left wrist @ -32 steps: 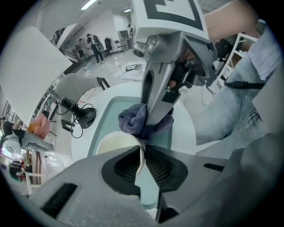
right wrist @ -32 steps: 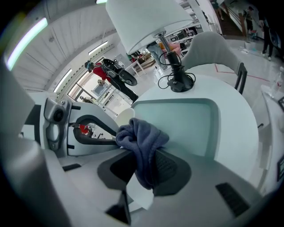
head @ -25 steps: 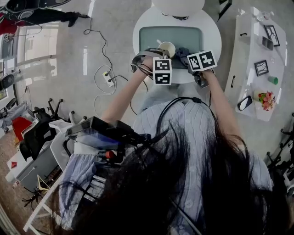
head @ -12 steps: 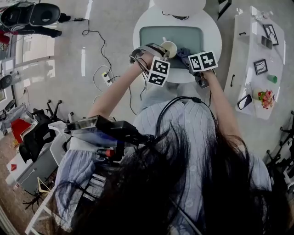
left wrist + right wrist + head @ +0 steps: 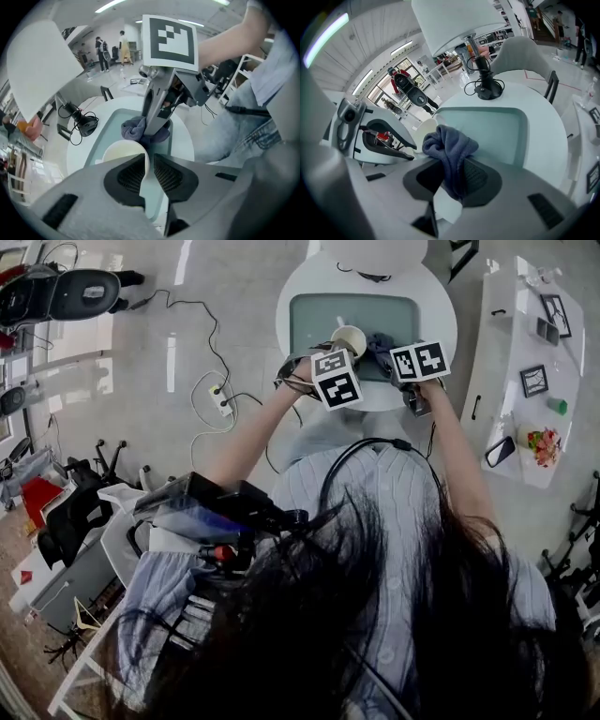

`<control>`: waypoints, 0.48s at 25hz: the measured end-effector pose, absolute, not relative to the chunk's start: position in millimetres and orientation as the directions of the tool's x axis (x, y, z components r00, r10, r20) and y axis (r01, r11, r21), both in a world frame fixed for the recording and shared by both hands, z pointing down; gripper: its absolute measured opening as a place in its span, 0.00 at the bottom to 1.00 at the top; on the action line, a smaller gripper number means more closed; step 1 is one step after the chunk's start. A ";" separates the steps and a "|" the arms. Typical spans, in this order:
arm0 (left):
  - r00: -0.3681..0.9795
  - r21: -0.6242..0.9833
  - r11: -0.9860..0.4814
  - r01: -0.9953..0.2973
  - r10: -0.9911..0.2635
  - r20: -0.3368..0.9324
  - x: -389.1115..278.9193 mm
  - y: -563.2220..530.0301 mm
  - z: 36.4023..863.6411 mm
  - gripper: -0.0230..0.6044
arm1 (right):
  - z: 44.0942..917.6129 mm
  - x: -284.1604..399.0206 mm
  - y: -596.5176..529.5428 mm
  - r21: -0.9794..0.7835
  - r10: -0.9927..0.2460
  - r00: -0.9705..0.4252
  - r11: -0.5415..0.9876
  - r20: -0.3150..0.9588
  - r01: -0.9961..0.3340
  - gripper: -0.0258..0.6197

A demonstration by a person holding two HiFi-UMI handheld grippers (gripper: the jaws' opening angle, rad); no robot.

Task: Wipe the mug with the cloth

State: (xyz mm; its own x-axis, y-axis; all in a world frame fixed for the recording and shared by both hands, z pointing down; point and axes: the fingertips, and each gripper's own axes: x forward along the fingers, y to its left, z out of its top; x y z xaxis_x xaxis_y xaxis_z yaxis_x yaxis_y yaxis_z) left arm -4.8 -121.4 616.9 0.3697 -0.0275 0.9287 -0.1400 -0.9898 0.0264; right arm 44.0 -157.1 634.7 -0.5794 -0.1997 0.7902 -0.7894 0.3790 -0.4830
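A cream mug hangs over the teal mat of a round white table. My left gripper is shut on the mug's rim, the wall pinched between its jaws. My right gripper is shut on a blue-grey cloth, which bunches out above the jaws. The cloth sits just beyond the mug's far side, close to or touching it. In the head view the mug and cloth lie side by side ahead of both marker cubes.
A lamp base with a black cable stands at the table's far side under a white shade. A grey chair is behind it. To the right a white shelf carries frames. A power strip lies on the floor.
My left gripper has turned and shifted slightly right with the mug in it, its marker cube now tilted. The right gripper with the cloth has barely moved.
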 end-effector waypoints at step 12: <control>0.315 0.028 -0.911 -0.412 -0.114 0.942 1.5 -136.6 629.8 0.11 | 629.0 39.1 -177.5 -0.470 -0.179 -0.587 0.440 0.789 -0.765 0.19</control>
